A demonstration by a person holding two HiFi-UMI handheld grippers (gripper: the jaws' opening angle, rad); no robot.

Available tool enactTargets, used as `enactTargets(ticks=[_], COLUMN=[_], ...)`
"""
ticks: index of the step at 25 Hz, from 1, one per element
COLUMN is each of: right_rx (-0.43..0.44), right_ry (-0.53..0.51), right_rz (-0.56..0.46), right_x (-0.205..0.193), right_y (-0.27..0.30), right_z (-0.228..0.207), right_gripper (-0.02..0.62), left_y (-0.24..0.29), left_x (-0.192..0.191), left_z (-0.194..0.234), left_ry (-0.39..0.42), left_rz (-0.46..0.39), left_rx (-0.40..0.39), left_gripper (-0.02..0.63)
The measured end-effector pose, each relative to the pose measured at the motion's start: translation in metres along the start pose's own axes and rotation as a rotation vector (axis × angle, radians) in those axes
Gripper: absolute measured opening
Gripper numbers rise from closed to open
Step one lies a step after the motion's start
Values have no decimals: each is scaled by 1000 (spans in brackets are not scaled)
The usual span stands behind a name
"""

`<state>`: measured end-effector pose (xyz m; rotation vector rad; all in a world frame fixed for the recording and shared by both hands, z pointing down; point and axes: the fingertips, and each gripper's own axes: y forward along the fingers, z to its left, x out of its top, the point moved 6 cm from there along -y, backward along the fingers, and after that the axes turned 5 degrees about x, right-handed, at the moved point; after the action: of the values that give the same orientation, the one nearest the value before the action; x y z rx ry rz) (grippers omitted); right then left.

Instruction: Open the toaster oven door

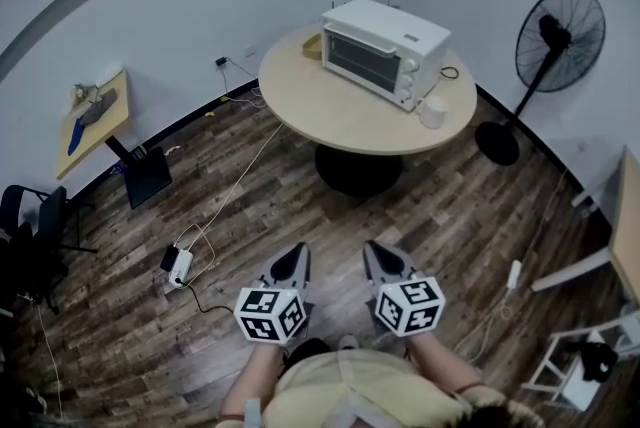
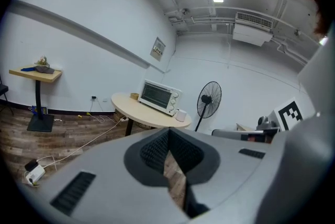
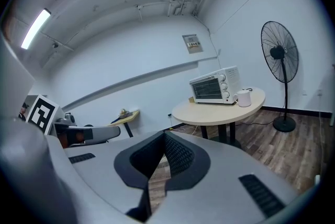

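Note:
A white toaster oven [image 1: 385,51] stands at the back of a round wooden table [image 1: 330,116], its glass door closed. It also shows far ahead in the left gripper view [image 2: 158,96] and the right gripper view [image 3: 214,86]. Both grippers hang low over the wood floor, close to the person and well short of the table. My left gripper [image 1: 290,256] [image 2: 168,132] is shut with nothing in it. My right gripper [image 1: 378,251] [image 3: 164,136] is shut too, jaws empty.
A white jug [image 1: 433,111] sits on the table right of the oven. A black standing fan [image 1: 555,36] is at the right. A power strip [image 1: 180,264] and cable lie on the floor at left. A small side table [image 1: 95,116] stands by the left wall.

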<state>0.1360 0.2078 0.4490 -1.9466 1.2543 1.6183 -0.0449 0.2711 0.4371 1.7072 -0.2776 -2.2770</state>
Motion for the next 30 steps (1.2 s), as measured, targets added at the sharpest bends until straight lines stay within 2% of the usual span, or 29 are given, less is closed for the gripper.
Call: enactTargets(ticks=[9,20,23,27,29,30], right_rx=[-2,-59,-90,-119,-126,-131], right_ry=[26,26,36,45,48,51], right_rz=[18,17,12,7,9,11], right_x=[2,33,41,51,53,54], right_y=[16,74,91,113,124,128], right_z=[-22,-47,-55,-60,-63,-64], right_gripper=[2,2,2,3,3,2], left_y=[30,107,128,151,161,166], left_x=[7,39,50,60,65,68], left_z=[3,32,41,53,60,64], left_ry=[19,-17,-106,-369,-491,-527], left_rz=[18,32,33,44,42,38], left_rx=[19,-46,-118,-312,-343,-351], left_gripper=[2,2,2,2,2,2])
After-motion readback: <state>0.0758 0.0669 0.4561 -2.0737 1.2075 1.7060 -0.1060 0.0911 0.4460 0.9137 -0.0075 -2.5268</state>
